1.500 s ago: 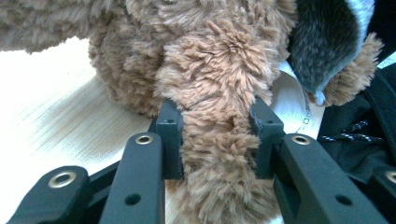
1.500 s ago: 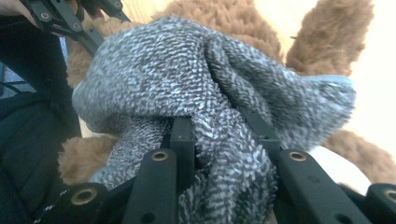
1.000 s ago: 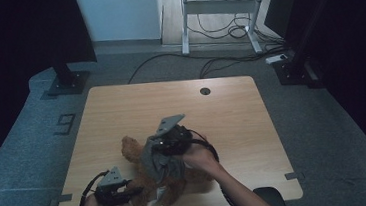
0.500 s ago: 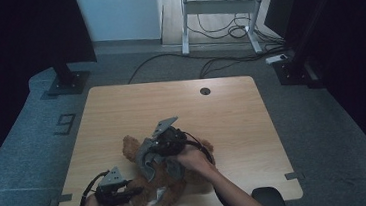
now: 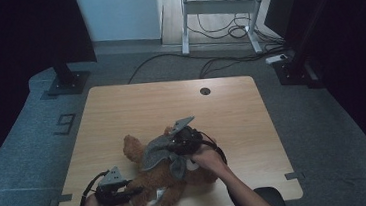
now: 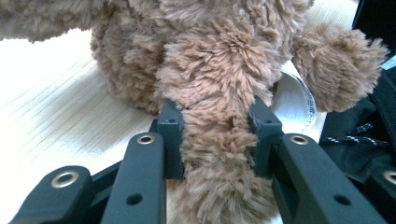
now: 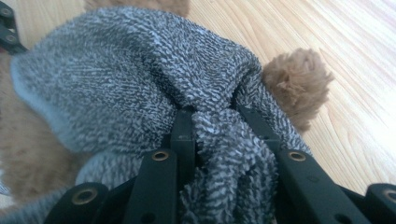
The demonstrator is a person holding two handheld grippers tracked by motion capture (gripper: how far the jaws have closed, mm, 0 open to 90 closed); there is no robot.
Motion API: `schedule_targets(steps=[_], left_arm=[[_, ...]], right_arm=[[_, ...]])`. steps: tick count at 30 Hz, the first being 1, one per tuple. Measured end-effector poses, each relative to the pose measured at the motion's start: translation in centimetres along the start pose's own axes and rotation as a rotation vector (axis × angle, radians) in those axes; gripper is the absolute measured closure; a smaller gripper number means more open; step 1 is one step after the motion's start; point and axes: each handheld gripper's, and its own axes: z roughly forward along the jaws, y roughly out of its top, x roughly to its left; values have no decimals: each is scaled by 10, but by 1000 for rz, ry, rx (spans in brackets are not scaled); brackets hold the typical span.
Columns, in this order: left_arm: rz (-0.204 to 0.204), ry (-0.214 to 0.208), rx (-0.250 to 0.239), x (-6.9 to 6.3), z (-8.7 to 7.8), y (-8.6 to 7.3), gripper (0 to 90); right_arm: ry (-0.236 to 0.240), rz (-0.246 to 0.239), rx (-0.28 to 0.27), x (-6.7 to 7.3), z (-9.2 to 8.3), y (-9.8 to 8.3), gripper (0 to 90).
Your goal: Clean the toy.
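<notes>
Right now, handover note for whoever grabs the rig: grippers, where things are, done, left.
Left gripper: shut on a leg of the brown teddy bear, pinning it near the front edge of the table.
Right gripper: shut on a bunched fold of the grey cloth.
Things: bear lies on the table; cloth draped over its middle.
Done: both grips set, cloth on the bear.
Left: probably finish pulling the cloth around the bear, then release both.

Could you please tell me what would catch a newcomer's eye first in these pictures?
A fluffy brown plush teddy bear lies near the front edge of the light wooden table. A grey terry cloth is draped over it, pinched by the right claw, while the left claw clamps one furry limb.
</notes>
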Motion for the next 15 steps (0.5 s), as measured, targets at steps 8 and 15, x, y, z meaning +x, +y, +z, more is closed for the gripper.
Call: schedule_targets(steps=[8,15], left_arm=[[2,2,2,0,0,0,643],[8,4,-2,0,1,0,642]], right_arm=[[-64,3,-2,-9,-19,0,697],[-25,-63,-79,6,-32,39,699]])
